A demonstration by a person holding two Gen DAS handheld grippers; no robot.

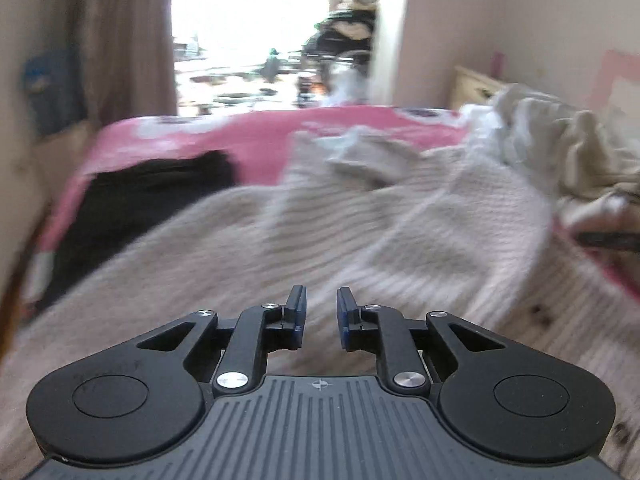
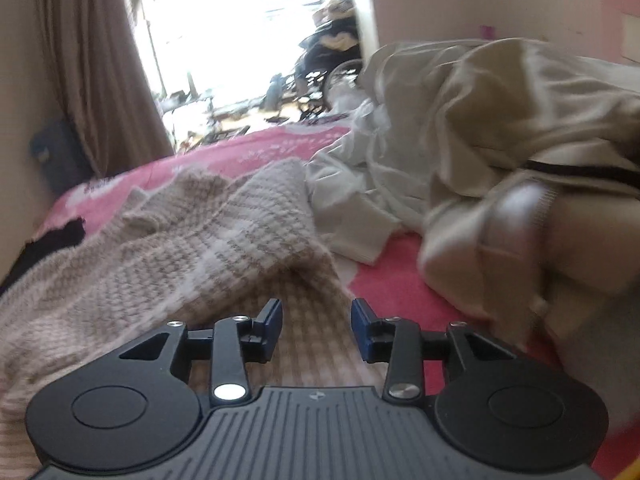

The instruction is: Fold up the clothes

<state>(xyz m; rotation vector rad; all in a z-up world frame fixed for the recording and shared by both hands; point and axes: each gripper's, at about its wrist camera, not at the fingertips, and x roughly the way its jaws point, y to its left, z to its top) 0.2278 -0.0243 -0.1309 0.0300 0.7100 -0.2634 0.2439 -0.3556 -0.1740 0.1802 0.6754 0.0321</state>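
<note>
A beige knitted sweater lies spread and rumpled on a pink bed cover. My left gripper hovers just above the sweater, open with a narrow gap and empty. In the right wrist view the same sweater lies to the left and under my right gripper, which is open and empty above its near edge. The view is blurred.
A black garment lies on the bed's left side. A pile of cream and white clothes is heaped on the right. A brown curtain hangs at the left of a bright window. The pink cover shows at the right.
</note>
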